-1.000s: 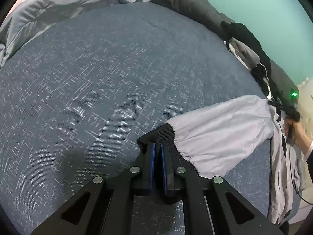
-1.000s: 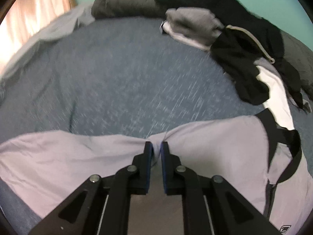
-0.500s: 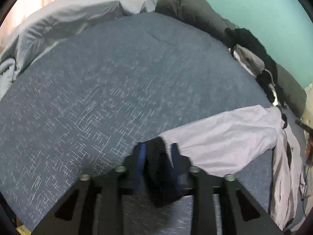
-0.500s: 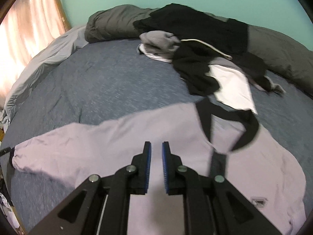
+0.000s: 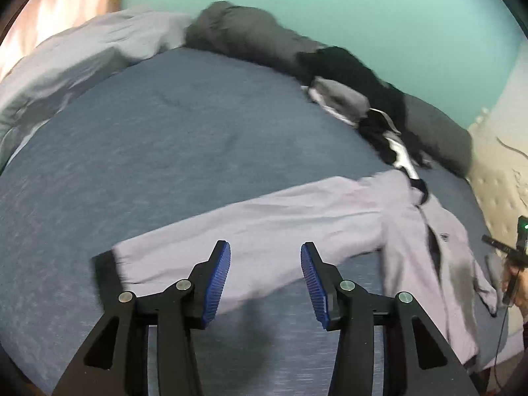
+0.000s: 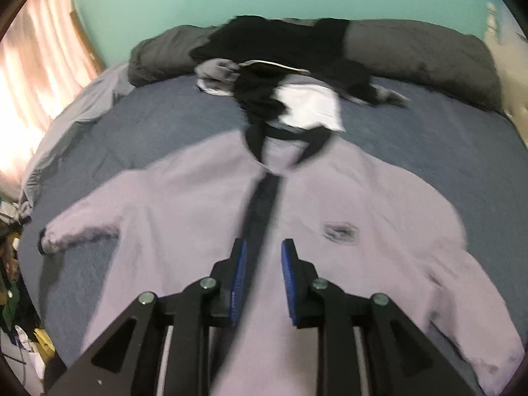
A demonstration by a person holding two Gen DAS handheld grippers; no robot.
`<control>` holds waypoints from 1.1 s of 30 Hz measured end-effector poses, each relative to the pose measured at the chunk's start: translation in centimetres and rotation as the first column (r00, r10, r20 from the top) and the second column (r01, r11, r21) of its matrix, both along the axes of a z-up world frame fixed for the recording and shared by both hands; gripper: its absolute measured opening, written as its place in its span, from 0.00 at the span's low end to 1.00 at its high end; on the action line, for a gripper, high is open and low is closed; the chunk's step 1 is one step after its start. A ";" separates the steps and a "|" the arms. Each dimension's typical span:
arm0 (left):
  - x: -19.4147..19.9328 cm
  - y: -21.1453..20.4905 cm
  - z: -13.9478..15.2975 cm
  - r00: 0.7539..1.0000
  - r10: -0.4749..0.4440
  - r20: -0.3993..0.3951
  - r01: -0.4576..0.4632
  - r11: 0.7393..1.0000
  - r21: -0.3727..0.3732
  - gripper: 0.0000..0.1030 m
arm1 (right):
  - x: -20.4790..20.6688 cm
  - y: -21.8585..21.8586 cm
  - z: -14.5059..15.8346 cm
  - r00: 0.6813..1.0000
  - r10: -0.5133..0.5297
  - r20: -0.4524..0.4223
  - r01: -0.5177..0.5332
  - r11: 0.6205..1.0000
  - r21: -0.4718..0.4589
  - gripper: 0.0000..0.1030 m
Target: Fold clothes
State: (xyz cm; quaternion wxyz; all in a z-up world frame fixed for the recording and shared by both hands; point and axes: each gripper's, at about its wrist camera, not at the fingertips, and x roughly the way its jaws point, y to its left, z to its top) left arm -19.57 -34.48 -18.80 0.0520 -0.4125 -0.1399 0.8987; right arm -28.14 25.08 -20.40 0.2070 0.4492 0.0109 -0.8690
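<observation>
Jacket: lavender, spread flat on bed, frame centre.
My left fingers: wide apart, empty.
My right fingers: parted, empty.
Fold well: grip sleeve by cuff, keep flat.

Matt lilac cloth jacket on a finely woven blue bedcover; ribbed blue gripper pads.

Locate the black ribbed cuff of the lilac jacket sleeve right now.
In the left wrist view the black ribbed cuff lies flat on the blue bedspread, just left of the open left gripper, ending the outstretched lilac sleeve.
</observation>
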 end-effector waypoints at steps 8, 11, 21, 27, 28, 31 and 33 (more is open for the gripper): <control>-1.3 10.0 1.9 0.991 -0.131 0.022 0.131 0.991 0.009 0.57 | 5.3 15.2 -0.7 0.982 -0.187 0.028 0.187 0.982 -0.003 0.49; -1.5 13.8 2.4 0.982 -0.187 0.030 0.187 0.982 -0.005 0.57 | 6.7 20.2 -0.6 0.968 -0.251 0.027 0.252 0.968 0.000 0.50; -1.4 22.3 2.2 0.961 -0.273 0.032 0.274 0.962 -0.011 0.62 | 9.4 33.1 -1.9 0.889 -0.453 0.067 0.453 0.891 0.008 0.51; -1.8 25.4 1.0 0.957 -0.286 0.049 0.287 0.958 -0.005 0.62 | 10.9 39.3 -3.4 0.833 -0.546 0.090 0.548 0.836 0.007 0.51; -1.9 25.8 0.9 0.956 -0.288 0.052 0.288 0.958 -0.005 0.62 | 11.3 40.2 -3.6 0.822 -0.561 0.095 0.563 0.826 0.011 0.51; -2.0 26.6 0.8 0.954 -0.295 0.055 0.295 0.955 -0.006 0.62 | 12.6 42.9 -4.5 0.790 -0.603 0.106 0.606 0.796 0.012 0.51; -2.1 27.1 0.7 0.952 -0.299 0.061 0.300 0.954 -0.011 0.62 | 13.4 44.3 -5.0 0.777 -0.618 0.118 0.623 0.782 -0.005 0.51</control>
